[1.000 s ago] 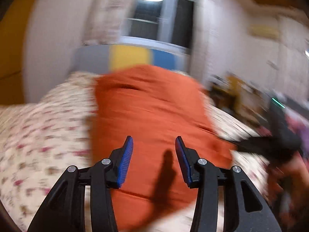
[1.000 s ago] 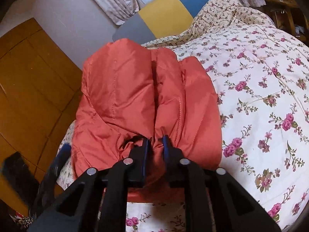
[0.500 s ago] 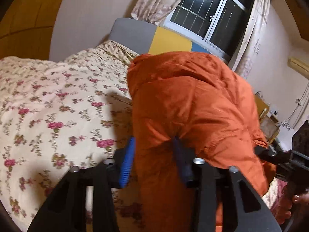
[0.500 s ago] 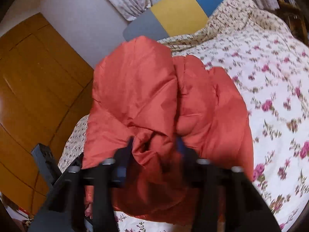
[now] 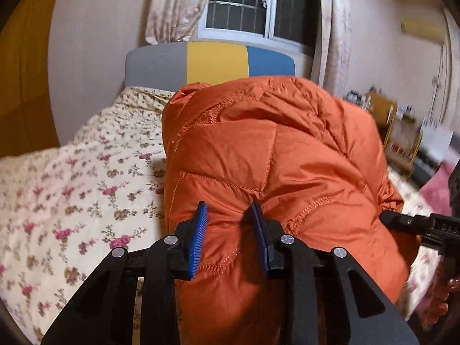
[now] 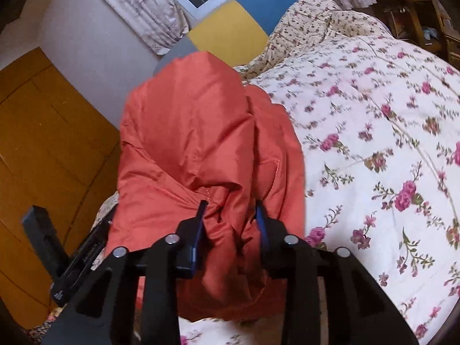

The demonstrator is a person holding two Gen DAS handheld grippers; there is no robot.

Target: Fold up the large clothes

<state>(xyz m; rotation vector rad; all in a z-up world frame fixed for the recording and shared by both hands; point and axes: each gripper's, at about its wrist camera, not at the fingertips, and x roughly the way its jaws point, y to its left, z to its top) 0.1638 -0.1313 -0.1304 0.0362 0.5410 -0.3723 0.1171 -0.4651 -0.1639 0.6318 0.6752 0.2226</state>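
Note:
An orange puffy jacket (image 5: 273,149) is held up in a bundle over the floral quilt (image 5: 72,187) of a bed. My left gripper (image 5: 228,205) is shut on its near stitched edge, both blue pads pressing into the padding. In the right wrist view the same jacket (image 6: 187,132) bulges between the jaws of my right gripper (image 6: 230,204). Those jaws are opening, with bunched fabric still filling the gap and touching both pads. Each gripper shows in the other's view, the right one (image 5: 417,224) at the jacket's right side, the left one (image 6: 72,258) at its left.
The quilt (image 6: 373,115) stretches wide to the right. A grey, yellow and blue headboard (image 5: 212,63) stands under a curtained window (image 5: 253,8). A wooden wardrobe (image 6: 43,143) is close on the left, and cluttered wooden furniture (image 5: 402,132) stands beyond the bed's right side.
My left gripper went from open above the flat jacket to shut on its edge. The jacket has risen off the quilt into a bundle. My right gripper's jaws stand wider apart.

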